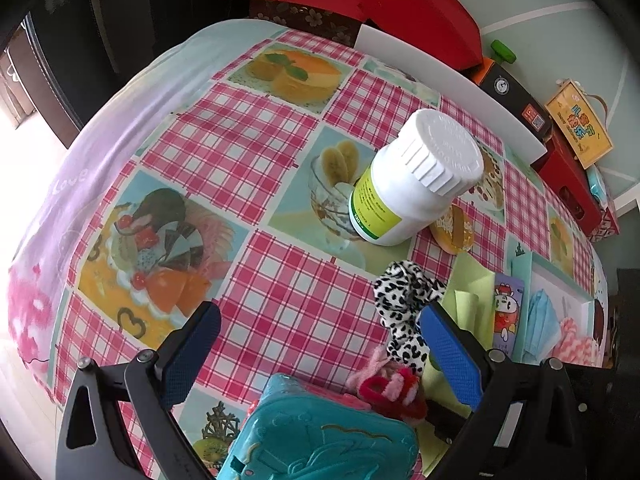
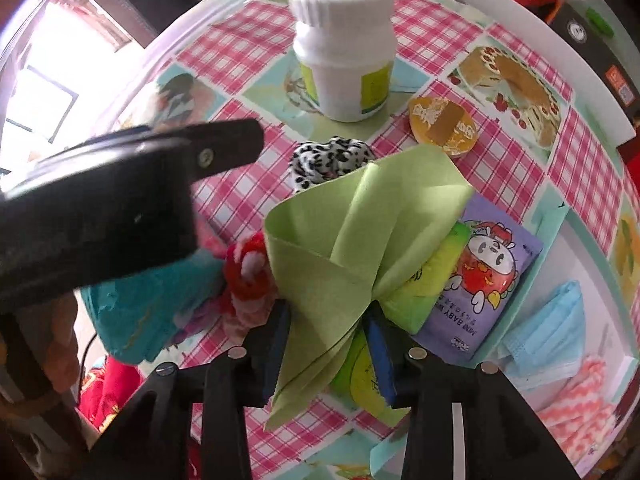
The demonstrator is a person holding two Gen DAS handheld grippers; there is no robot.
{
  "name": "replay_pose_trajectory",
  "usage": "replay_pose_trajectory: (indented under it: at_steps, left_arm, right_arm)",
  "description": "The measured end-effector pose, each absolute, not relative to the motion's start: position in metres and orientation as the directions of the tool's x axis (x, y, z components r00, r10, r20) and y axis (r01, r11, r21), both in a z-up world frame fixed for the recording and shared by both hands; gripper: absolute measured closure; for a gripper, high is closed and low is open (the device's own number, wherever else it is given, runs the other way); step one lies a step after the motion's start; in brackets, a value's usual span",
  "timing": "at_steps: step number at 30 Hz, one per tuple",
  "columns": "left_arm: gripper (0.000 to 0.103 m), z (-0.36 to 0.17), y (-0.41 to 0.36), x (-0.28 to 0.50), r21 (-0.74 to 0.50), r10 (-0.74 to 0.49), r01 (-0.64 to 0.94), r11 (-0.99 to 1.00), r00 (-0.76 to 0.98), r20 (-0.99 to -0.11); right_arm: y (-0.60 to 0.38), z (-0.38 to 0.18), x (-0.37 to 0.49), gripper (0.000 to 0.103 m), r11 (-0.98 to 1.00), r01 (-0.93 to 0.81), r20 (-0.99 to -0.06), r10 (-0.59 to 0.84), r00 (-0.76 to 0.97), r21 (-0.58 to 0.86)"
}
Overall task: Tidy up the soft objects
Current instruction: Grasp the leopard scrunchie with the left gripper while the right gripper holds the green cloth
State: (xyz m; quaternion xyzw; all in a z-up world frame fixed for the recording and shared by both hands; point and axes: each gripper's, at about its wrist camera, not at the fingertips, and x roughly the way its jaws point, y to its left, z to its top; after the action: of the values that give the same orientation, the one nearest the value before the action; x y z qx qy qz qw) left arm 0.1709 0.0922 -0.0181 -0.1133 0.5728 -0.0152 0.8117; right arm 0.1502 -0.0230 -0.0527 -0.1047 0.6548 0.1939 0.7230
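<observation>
My right gripper (image 2: 330,344) points down at the table with a light green cloth (image 2: 360,232) bunched up between its blue pads; the jaws stand apart and the folds sit loosely in the gap. A leopard-print scrunchie (image 2: 328,158) lies just beyond the cloth. A red and pink fuzzy hair tie (image 2: 248,276) rests left of it. My left gripper (image 1: 318,312) hovers open, nothing between its fingers, the scrunchie (image 1: 404,312) beside its right finger (image 1: 448,360). A white tray (image 2: 580,256) at the right holds a blue face mask (image 2: 548,336) and a pink striped cloth (image 2: 580,396).
A white bottle (image 1: 416,176) stands mid-table with a yellow jelly cup (image 1: 454,228) beside it. A teal pouch (image 1: 320,436) lies under the left gripper. A purple wipes packet (image 2: 480,276) and a yellow-green packet (image 2: 432,280) lie under the cloth. Red boxes (image 1: 420,4) line the far edge.
</observation>
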Motion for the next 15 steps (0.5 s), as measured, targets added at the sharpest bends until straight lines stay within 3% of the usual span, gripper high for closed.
replay_pose_trajectory:
  at_steps: [3,6,9,15]
  left_arm:
    - [0.003,-0.020,0.090,0.171,-0.210,-0.166,-0.097,0.973,0.338,-0.926]
    - [0.003,-0.020,0.087,0.171,-0.223,-0.183,-0.087,0.971,0.336,-0.924]
    - [0.003,-0.021,0.086,0.172,-0.237,-0.197,-0.083,0.968,0.335,-0.922]
    - [0.003,-0.022,0.084,0.174,-0.255,-0.218,-0.070,0.964,0.330,-0.918]
  right_arm:
    - [-0.026,-0.052,0.155,0.062,0.906,-0.405,-0.983,0.169,0.071,0.126]
    - [-0.027,-0.052,0.156,0.080,0.897,-0.417,-0.979,0.191,0.066,0.147]
    - [-0.029,-0.047,0.154,0.089,0.892,-0.420,-0.975,0.212,0.060,0.168]
    - [-0.045,-0.020,0.143,0.092,0.894,-0.409,-0.967,0.239,0.086,0.185]
